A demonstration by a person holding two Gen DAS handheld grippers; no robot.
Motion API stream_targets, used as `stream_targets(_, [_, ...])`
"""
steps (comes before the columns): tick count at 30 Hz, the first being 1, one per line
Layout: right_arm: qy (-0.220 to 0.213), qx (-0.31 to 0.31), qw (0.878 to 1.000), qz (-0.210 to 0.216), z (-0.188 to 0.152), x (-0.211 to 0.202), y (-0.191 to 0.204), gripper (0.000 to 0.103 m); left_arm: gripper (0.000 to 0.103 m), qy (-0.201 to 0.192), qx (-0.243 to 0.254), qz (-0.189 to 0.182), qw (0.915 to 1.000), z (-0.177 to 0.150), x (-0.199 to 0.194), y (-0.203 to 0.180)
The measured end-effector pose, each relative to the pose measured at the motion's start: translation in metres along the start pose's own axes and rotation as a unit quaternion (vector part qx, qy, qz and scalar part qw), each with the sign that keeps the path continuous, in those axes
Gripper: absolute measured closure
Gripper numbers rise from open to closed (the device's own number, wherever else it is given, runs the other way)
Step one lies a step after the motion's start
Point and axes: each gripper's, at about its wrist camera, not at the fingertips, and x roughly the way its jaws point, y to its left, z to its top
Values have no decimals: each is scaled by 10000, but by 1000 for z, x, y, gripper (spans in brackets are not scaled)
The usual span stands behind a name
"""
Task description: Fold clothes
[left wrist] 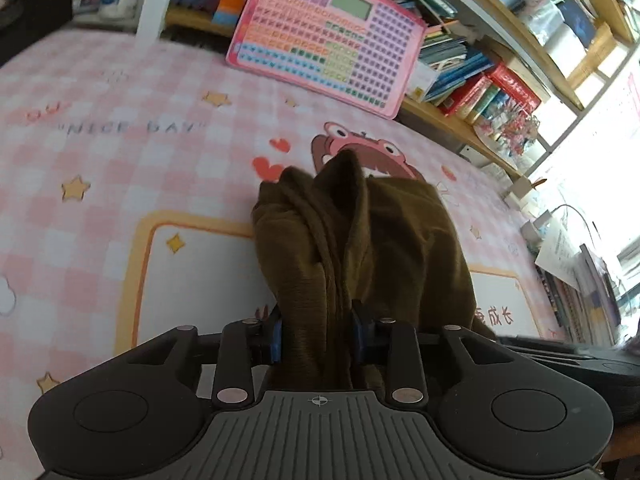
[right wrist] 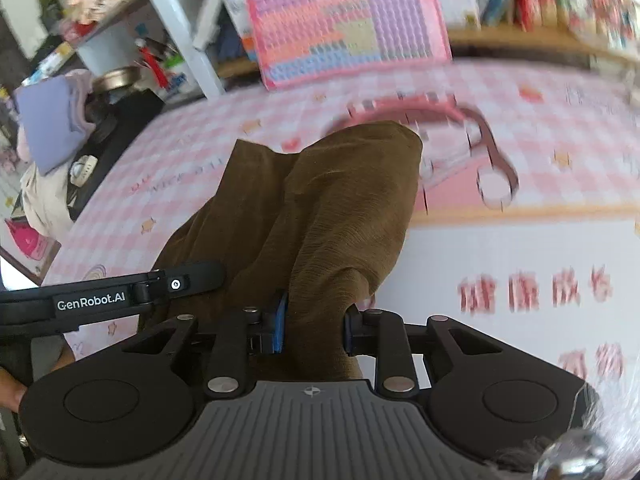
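Two grippers, left gripper [left wrist: 318,334] and right gripper [right wrist: 314,330], each clamped on brown garment [left wrist: 360,240] (bunched), above pink checked cloth [left wrist: 120,160]

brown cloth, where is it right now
The brown cloth is bunched between both grippers, left gripper and right gripper, over the pink checked table cover, in front of the pink keyboard toy.

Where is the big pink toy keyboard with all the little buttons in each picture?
Left wrist view: the pink toy keyboard is at top centre, leaning on the bookshelf behind the checked pink mat.
Right wrist view: the same keyboard is at top centre, blurred.
Shared landmark: the brown garment lies bunched below it in both views.
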Motion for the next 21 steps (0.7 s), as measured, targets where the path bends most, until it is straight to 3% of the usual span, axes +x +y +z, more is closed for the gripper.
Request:
stream_targets(2, [108, 298, 9995, 77, -2, 4, -10, 74, 64, 56, -132, -59, 9999, 0, 2, 6])
stream_targets(4, [191, 627, 9977, 159, -3, 7, -20, 64, 58, 116, -273, -140, 9995, 1, 4, 12])
stream_targets(10, [361, 1356, 9887, 535, -7, 19, -42, 51, 54, 220, -768, -325, 9963, -4, 19, 24])
stream_targets(11, [356, 1322, 9891, 538, -6, 19, -40, 53, 56, 200, -764, -306, 9964, -5, 20, 22])
stream_targets(13, [322, 1130, 9917, 520, -5, 19, -33, 66, 70, 137, -568, -217, 9981, -6, 18, 15])
stream_targets(15, [118, 595, 9976, 330, -5, 12, -16, 76, 74, -33, -228, -155, 9996, -6, 9, 2])
stream_targets(18, [-207, -206, 9996, 67, -8, -1, 5, 77, 73, -205, 219, -64, 9995, -10, -2, -12])
stream_targets(21, [-85, -17, 9998, 173, -9, -1, -4, 77, 71, 31, -95, -142, 9998, -13, 5, 0])
